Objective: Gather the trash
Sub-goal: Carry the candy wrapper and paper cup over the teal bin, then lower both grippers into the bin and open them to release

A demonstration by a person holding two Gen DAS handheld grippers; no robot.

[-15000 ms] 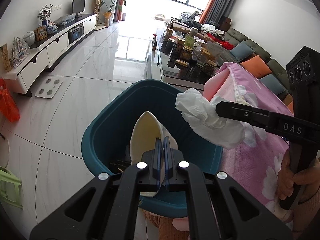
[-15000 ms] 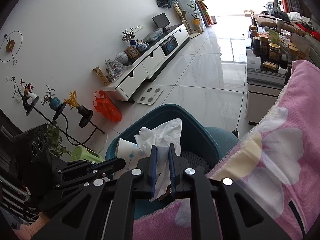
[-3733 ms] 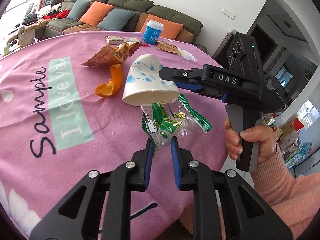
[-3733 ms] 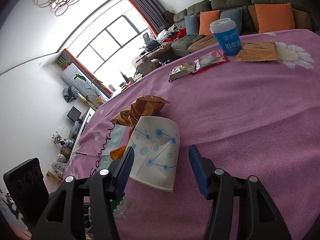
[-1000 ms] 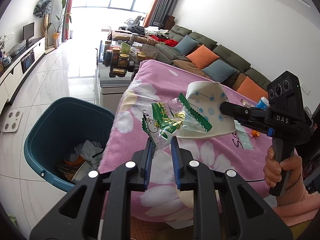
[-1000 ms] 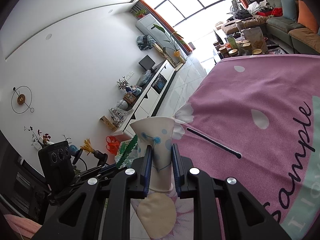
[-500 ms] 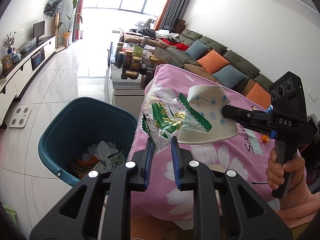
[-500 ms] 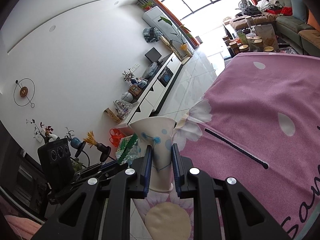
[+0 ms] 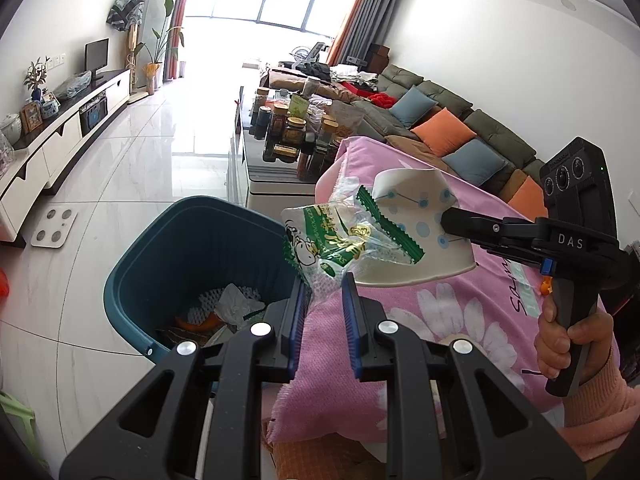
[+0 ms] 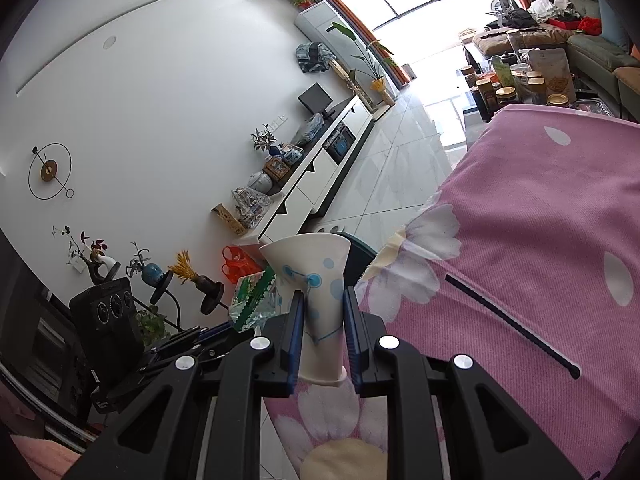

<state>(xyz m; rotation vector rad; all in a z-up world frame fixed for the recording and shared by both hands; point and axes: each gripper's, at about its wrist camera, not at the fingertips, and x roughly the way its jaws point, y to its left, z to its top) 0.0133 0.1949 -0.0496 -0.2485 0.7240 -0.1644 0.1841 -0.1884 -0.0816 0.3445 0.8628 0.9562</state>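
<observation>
My left gripper is shut on a clear and green snack wrapper, held in the air at the table's edge beside the teal trash bin. My right gripper is shut on a squashed white paper cup with blue dots. That cup hangs just right of the wrapper in the left wrist view, over the pink cloth. In the right wrist view the wrapper shows to the cup's left, in the left gripper. The bin holds tissue and other scraps.
The pink flowered tablecloth hangs over the table edge right of the bin. A low cabinet with several jars stands behind it. A white scale lies on the tiled floor. A long TV bench lines the wall.
Both grippers have carried their loads sideways along the table edge; the bin now sits closer and more centred below the left gripper. Both grips are unchanged.
</observation>
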